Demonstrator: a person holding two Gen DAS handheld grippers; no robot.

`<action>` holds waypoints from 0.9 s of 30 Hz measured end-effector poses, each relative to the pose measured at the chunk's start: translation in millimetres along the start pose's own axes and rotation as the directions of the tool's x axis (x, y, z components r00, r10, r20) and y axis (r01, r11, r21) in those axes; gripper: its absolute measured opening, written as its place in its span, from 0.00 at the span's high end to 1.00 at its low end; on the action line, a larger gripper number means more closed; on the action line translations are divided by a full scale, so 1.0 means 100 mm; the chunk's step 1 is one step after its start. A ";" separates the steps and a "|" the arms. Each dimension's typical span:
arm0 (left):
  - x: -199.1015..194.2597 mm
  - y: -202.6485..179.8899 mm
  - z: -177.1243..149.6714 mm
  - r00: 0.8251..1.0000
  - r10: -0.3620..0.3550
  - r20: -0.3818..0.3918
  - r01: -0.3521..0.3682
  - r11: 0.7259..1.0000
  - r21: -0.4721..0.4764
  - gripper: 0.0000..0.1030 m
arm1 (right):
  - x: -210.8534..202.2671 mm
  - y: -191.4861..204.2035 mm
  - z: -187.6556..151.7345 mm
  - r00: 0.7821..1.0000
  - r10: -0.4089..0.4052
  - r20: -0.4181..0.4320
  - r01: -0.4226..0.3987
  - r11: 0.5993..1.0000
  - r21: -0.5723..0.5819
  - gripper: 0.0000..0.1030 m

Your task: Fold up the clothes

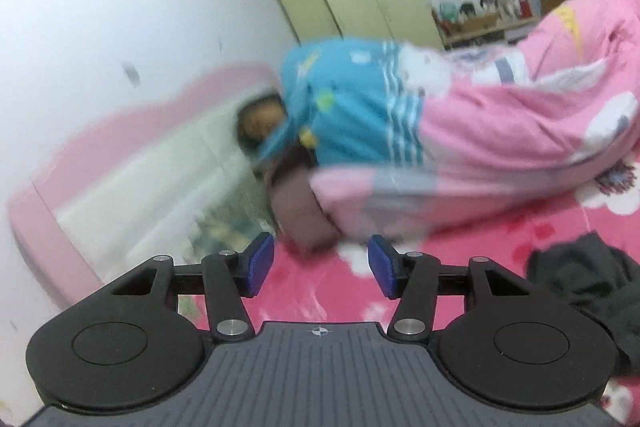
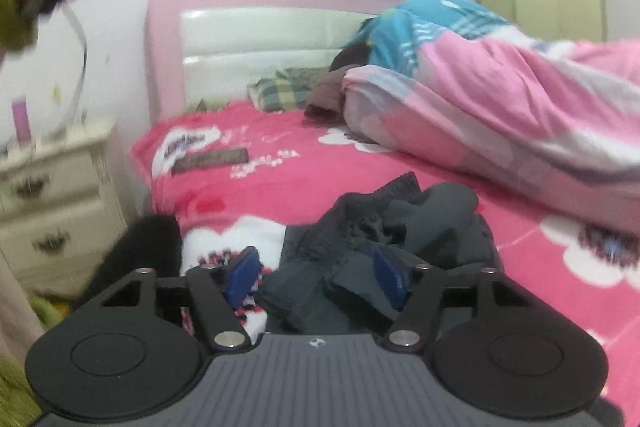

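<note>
Left claw (image 1: 318, 265): open, nothing between its blue pads – bare pink bedsheet (image 1: 320, 291) ahead of it.
Right claw (image 2: 316, 277): open, jaws apart over the near edge of the clothes; the pads do not press on the cloth.
Clothes: a crumpled dark grey garment (image 2: 400, 227) lies on the bed directly under and ahead of the right claw; from the left claw it sits off to the right (image 1: 588, 287).
Beyond the claws: a person in a blue top (image 2: 420, 23) lies under a pink quilt (image 2: 520, 107), well behind the garment.
Risk – bunching: the garment is heaped, so a pinch could catch several layers and the fold would come out lumpy.
Risk – sheet: closing low could grab the bedsheet along with the cloth.
Risk – reach: a wide swing could brush the quilt.
</note>
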State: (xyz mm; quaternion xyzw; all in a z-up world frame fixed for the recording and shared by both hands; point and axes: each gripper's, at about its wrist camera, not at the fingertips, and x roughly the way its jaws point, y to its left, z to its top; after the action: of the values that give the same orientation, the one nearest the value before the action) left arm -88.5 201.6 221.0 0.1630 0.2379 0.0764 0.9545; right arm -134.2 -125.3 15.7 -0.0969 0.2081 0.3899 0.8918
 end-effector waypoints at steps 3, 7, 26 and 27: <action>0.37 -0.27 -0.54 0.955 -0.274 -0.110 0.255 0.953 -0.165 0.48 | 0.10 0.15 -0.07 0.998 -0.043 -0.045 0.037 0.993 -0.115 0.34; 0.83 -1.02 -1.36 0.778 -0.599 -0.189 0.512 0.779 -0.363 0.49 | 0.18 0.30 -0.14 0.985 -0.132 -0.109 0.099 0.960 -0.262 0.34; 1.13 -1.98 -1.92 0.586 -0.810 0.016 0.676 0.478 -0.561 0.65 | 0.28 -0.31 -0.24 0.970 -0.102 -0.222 0.132 0.983 0.124 0.53; 1.14 -1.99 -1.92 0.589 -0.808 0.021 0.675 0.478 -0.563 0.71 | 0.28 -0.33 -0.25 0.971 -0.093 -0.219 0.127 0.980 0.150 0.56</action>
State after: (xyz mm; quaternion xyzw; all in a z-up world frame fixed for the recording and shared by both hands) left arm -67.2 94.1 -57.4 -0.2294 0.3716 -0.2671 0.8590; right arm -100.0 -138.0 -18.3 -0.0760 0.3269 0.3089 0.8899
